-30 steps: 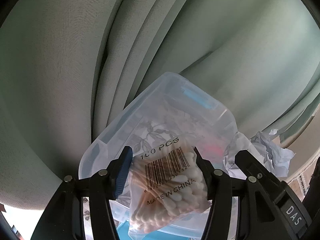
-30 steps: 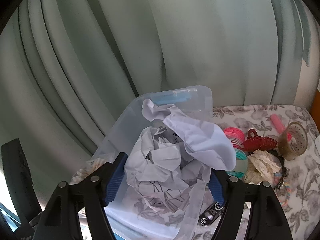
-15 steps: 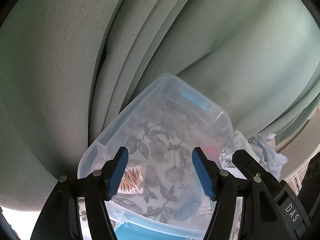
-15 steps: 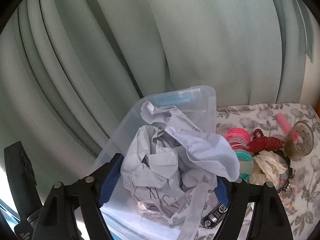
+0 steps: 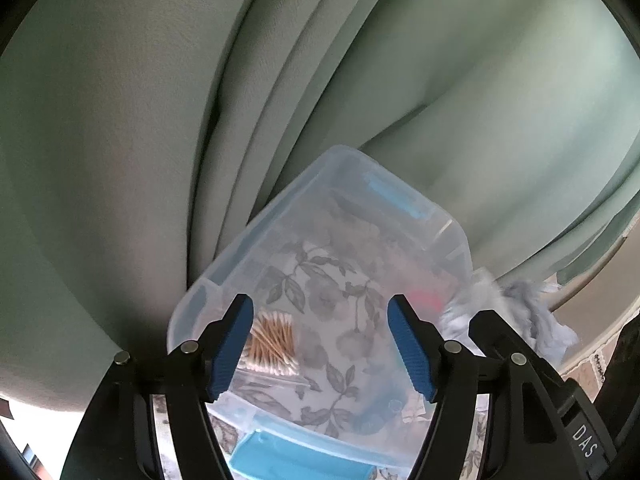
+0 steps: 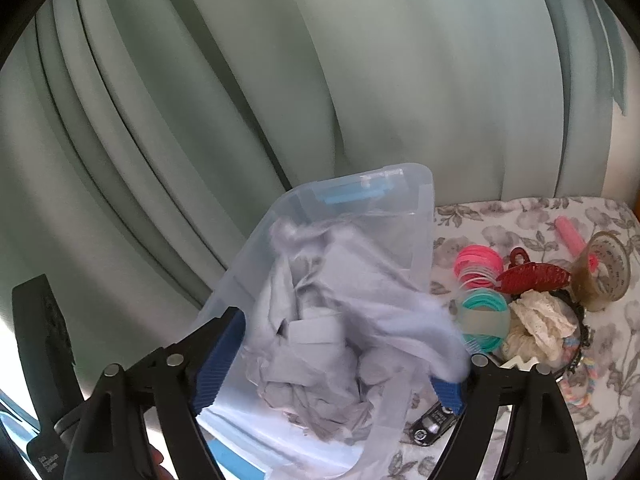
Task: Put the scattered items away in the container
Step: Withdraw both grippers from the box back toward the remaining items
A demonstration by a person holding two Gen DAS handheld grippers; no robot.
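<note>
A clear plastic container point(image 5: 336, 184) with blue latches stands on a floral cloth against green curtains. A bag of cotton swabs point(image 5: 272, 346) lies inside it at the near left corner. My left gripper point(image 5: 320, 354) is open and empty above the container's near edge. My right gripper point(image 6: 324, 360) is spread wide around a wad of crumpled white paper point(image 6: 332, 320), blurred, over the container point(image 6: 416, 184); the paper also shows at the right of the left wrist view point(image 5: 524, 312).
On the floral cloth point(image 6: 600, 412) right of the container lie pink point(image 6: 478, 262) and teal point(image 6: 482, 320) coil hair ties, a red claw clip point(image 6: 532, 274), a cream scrunchie point(image 6: 540, 322), a tape roll point(image 6: 604, 272), a pink tube point(image 6: 570, 234) and a toy car point(image 6: 434, 424).
My left gripper opened and dropped the cotton swab bag into the container. My right gripper has spread wider and the paper wad is blurred, sinking toward the container.
</note>
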